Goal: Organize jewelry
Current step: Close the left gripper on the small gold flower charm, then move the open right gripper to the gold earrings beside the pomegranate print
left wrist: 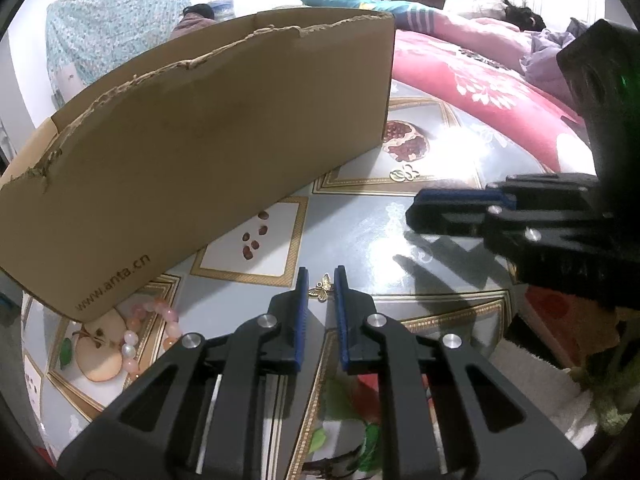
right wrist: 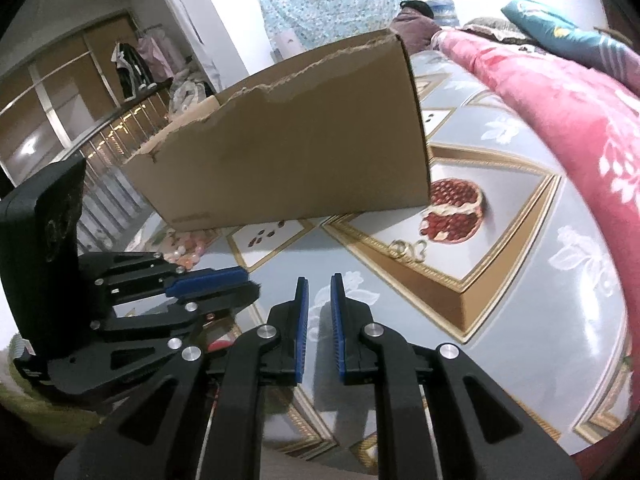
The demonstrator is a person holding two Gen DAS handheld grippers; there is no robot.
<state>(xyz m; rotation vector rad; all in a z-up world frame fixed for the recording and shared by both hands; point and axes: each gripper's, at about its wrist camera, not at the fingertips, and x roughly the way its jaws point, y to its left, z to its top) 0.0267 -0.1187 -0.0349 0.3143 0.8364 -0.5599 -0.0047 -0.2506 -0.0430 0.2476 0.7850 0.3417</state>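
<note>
A small gold butterfly pendant [left wrist: 321, 289] lies on the patterned tablecloth between the tips of my left gripper [left wrist: 321, 280], whose jaws stand a little apart around it. A gold ring-and-butterfly piece [left wrist: 404, 173] lies farther off by the pomegranate print; it also shows in the right wrist view [right wrist: 408, 250]. A pink bead bracelet [left wrist: 150, 330] lies at the cardboard box's [left wrist: 208, 144] near corner. My right gripper [right wrist: 319, 284] is narrowly open and empty above the table. It shows side-on in the left wrist view [left wrist: 416, 210].
The open cardboard box [right wrist: 296, 160] with torn edges stands on the table's far left. A pink floral quilt [right wrist: 560, 112] on a bed borders the table on the right. The table edge runs close below both grippers.
</note>
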